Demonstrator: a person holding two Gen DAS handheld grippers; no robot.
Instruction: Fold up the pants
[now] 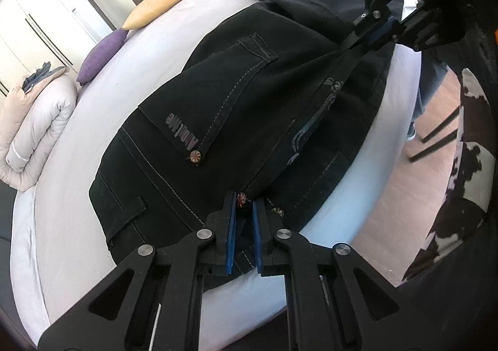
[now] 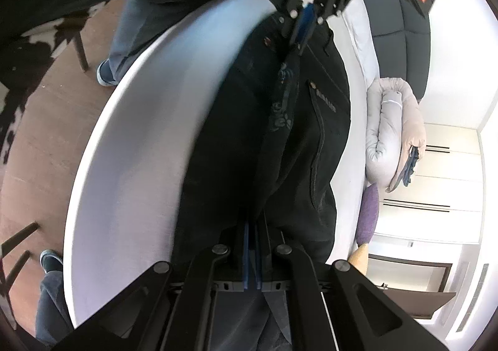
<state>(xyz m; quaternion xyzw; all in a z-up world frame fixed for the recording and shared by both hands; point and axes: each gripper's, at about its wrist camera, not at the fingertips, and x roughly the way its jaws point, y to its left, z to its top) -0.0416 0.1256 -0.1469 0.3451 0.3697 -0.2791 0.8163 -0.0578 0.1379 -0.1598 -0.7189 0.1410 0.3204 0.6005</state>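
Black jeans (image 1: pixel 249 108) lie spread on a bed (image 1: pixel 77 195) with a pale sheet, back pocket and its pale stitching facing up, a rivet (image 1: pixel 195 157) at the pocket corner. Left hand-held gripper (image 1: pixel 243 204): blue pads (image 1: pixel 231 236) nearly together, denim at the waistband edge pinched between them, a second rivet showing just at the tips. Right hand-held gripper (image 2: pixel 252 231): jaws drawn close, clamped on a fold of the same black denim; in the left wrist view it sits at the far end of the jeans (image 1: pixel 358 46), cloth pulled up into a taut ridge at its tips. Both grips on opposite ends of the garment. Background: folded duvet (image 1: pixel 34 130), purple cushion (image 1: pixel 102 55) and yellow cushion (image 1: pixel 155 5) along the bed's far side. Right wrist view partly blurred.
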